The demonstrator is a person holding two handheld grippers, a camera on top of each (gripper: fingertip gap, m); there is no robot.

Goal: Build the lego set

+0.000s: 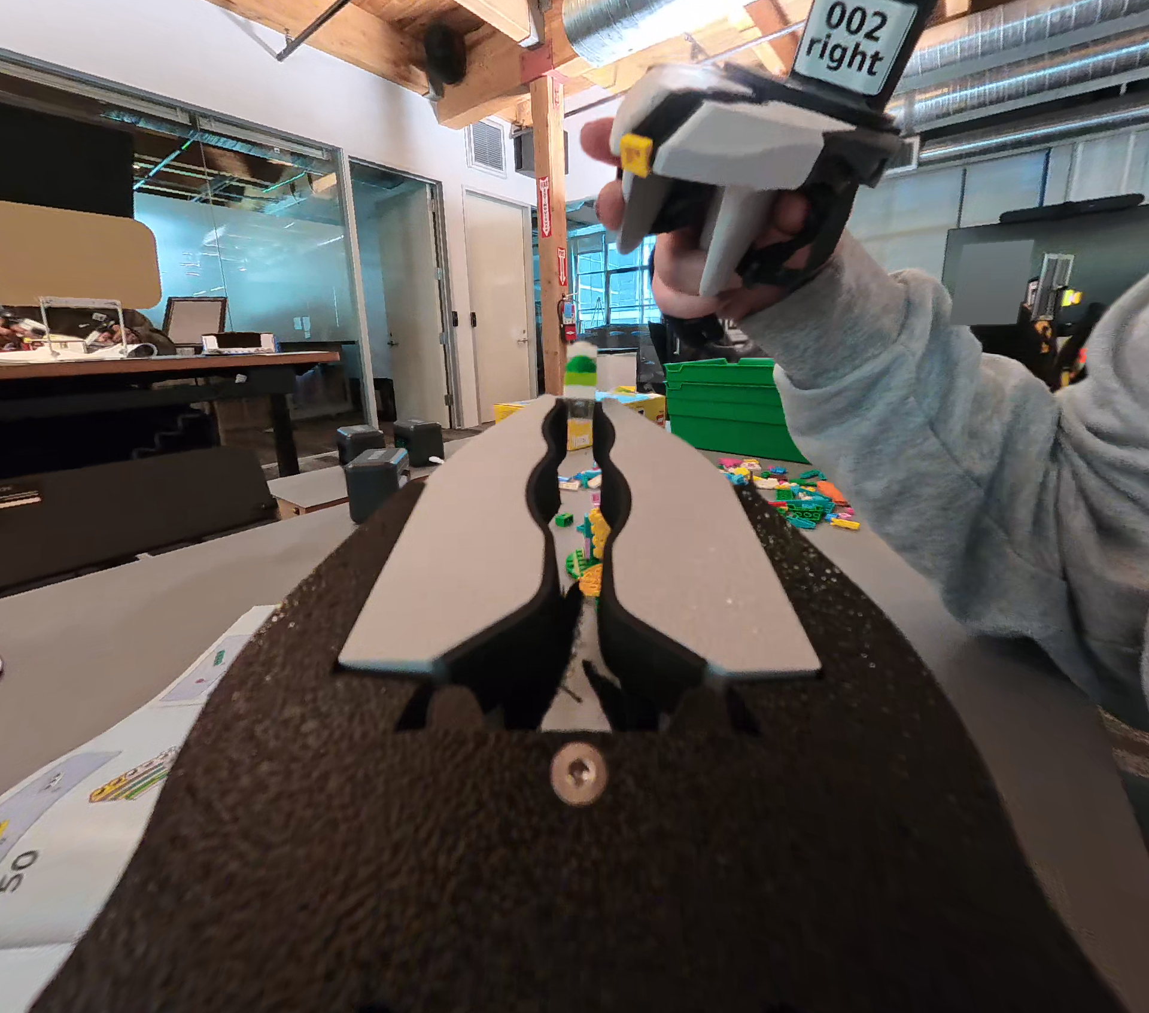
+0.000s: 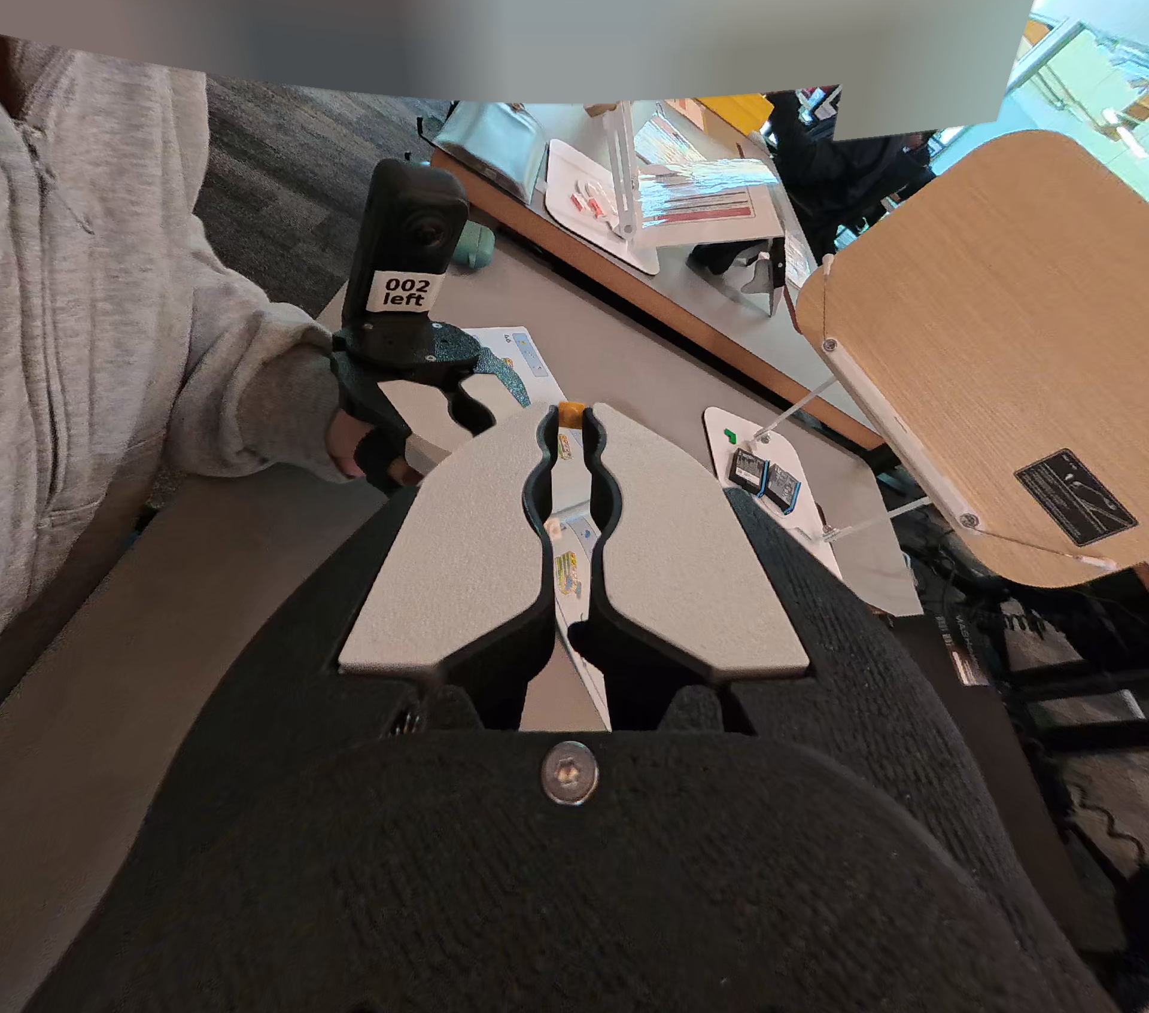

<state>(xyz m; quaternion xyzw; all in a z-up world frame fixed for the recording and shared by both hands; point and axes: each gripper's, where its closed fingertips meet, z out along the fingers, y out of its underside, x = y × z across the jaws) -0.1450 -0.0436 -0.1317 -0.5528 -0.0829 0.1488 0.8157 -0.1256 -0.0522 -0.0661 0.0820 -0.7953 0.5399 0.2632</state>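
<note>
Slippage is your risk: your left gripper (image 1: 581,411) fingers pinch only the base of a small white-and-green brick stack (image 1: 582,375) at frame centre, your right gripper (image 2: 571,417) fingers barely clamp a yellow brick (image 2: 571,415) above the desk (image 2: 622,361)

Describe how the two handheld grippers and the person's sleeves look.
Both grippers have pale grey fingers with wavy black pads on speckled black bodies, each carrying a black camera with a white label. Sleeves are light grey fleece.
</note>
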